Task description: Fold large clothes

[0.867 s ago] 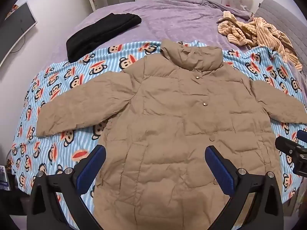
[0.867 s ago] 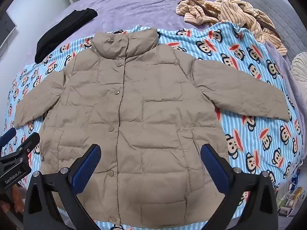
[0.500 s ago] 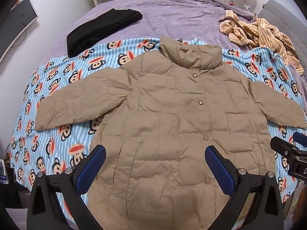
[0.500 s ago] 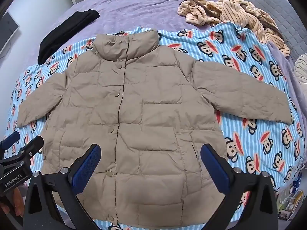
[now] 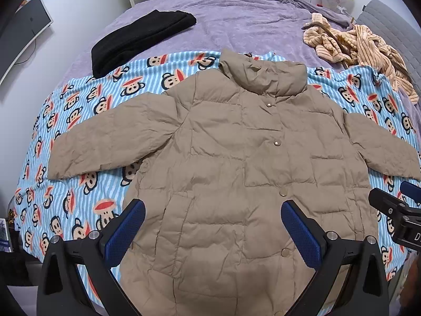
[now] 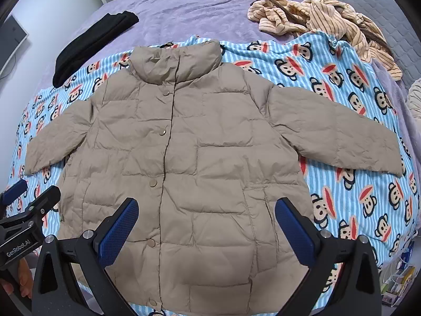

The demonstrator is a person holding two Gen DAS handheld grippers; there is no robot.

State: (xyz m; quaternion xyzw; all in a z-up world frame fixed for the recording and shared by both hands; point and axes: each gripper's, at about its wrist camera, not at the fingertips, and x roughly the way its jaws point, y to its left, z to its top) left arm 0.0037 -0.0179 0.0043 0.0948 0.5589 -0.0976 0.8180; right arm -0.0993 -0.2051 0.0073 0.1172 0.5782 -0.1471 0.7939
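Now, from my left wrist view, my left gripper [image 5: 213, 230] hangs with its jaws spread wide and empty above the hem of the tan puffer jacket [image 5: 236, 158], which lies flat, front up and snapped shut, on the monkey-print blanket [image 5: 79, 121]. Its left sleeve [image 5: 110, 142] stretches out sideways.

From my right wrist view, my right gripper [image 6: 206, 226] is equally wide, holding nothing, over the lower front. The jacket looks light, puffy and slick, so I'd pinch a right sleeve cuff [image 6: 381, 155] firmly, through both layers, to fold it inward.
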